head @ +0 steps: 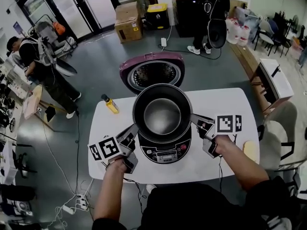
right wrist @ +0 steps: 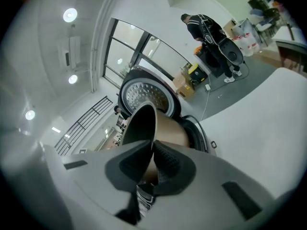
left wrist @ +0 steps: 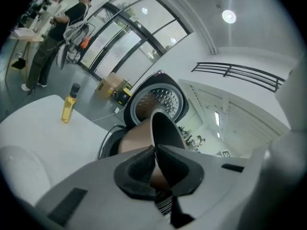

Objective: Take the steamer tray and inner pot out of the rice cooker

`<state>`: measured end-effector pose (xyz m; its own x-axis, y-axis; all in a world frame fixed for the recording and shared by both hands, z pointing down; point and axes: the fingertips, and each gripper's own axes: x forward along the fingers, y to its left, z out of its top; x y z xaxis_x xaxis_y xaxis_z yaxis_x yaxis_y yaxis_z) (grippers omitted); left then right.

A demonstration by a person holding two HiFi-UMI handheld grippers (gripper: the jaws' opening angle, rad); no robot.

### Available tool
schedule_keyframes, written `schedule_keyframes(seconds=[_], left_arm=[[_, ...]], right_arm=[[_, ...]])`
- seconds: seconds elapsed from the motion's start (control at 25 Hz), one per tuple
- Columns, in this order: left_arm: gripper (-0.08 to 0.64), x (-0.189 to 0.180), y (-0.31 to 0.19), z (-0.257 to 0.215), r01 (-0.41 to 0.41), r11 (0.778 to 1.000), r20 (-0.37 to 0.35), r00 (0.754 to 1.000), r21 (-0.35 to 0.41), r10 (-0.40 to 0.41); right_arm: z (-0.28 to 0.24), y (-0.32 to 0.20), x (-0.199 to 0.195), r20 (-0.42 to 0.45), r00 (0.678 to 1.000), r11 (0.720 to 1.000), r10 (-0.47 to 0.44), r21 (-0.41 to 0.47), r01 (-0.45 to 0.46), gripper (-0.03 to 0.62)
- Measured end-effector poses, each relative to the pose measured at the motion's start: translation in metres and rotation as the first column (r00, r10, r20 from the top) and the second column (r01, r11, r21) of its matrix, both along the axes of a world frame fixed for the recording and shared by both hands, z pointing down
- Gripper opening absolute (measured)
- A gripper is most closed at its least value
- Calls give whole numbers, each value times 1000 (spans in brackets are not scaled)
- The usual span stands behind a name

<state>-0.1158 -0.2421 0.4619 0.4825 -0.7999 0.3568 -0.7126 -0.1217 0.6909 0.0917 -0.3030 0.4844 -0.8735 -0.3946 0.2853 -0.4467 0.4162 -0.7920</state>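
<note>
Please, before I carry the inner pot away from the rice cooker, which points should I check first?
1. Left tongs shut on the inner pot rim: ok.
2. Right tongs shut on the opposite rim: ok.
3. Lid open and behind the pot: ok.
4. Pot bottom fully above the rice cooker: cannot tell.
5. Bottle standing apart from the pot: ok.
6. Bare table beside the cooker for setting down: ok.

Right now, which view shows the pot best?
Head view: the pot shows whole, rim and empty inside. Each gripper view shows only its side wall and rim edge, pinched between the jaws.
</note>
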Motion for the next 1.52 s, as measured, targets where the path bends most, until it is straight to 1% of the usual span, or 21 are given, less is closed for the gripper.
schedule_keyframes(seconds=[0.12, 0.24, 0.36, 0.48, 0.64, 0.72, 0.88, 1.0, 1.12, 1.2, 1.32, 1.4, 1.52], left_arm=[[20, 3, 6, -29, -7, 998, 31, 1000, 68, 5], [21, 13, 8, -49, -40, 992, 61, 998, 123, 32], [23, 26, 11, -58, -82, 985, 72, 995, 151, 72], [25, 43, 13, -64, -140, 976, 74, 989, 169, 129], [25, 73, 11, -63, -224, 957, 61, 975, 186, 216], [25, 92, 12, -59, -263, 947, 51, 965, 182, 258], [25, 141, 21, -45, -330, 929, 23, 943, 171, 331], [21, 157, 24, -41, -365, 919, -31, 927, 152, 373], [18, 177, 27, -26, -405, 908, -73, 908, 106, 413], [20, 193, 29, -14, -428, 900, -72, 898, 83, 433], [20, 217, 30, 4, -454, 889, -42, 889, 58, 456], [21, 234, 32, 21, -465, 885, -15, 885, 34, 466], [25, 258, 33, 45, -477, 879, 1, 879, -12, 477]], right_arm=[[-27, 5, 4, 14, 1000, 998, 11, 64, -12, 21], [-48, 11, 15, 14, 999, 992, 48, 118, -50, 21], [-62, 22, 34, 8, 993, 981, 122, 153, -122, 21], [-72, 37, 53, 11, 981, 965, 194, 178, -193, 21], [-78, 55, 86, -2, 953, 934, 303, 200, -296, 21], [-78, 65, 105, -9, 933, 912, 360, 212, -350, 21], [-70, 91, 156, -20, 887, 867, 460, 222, -445, 21], [-67, 106, 171, -30, 851, 834, 524, 220, -505, 22], [-59, 118, 189, -56, 818, 808, 572, 207, -551, 21], [-47, 125, 204, -67, 801, 797, 595, 183, -576, 21], [-24, 132, 227, -84, 778, 780, 622, 148, -608, 21], [-5, 136, 243, -105, 768, 775, 631, 130, -619, 20], [16, 135, 266, -128, 758, 768, 640, 106, -631, 19]])
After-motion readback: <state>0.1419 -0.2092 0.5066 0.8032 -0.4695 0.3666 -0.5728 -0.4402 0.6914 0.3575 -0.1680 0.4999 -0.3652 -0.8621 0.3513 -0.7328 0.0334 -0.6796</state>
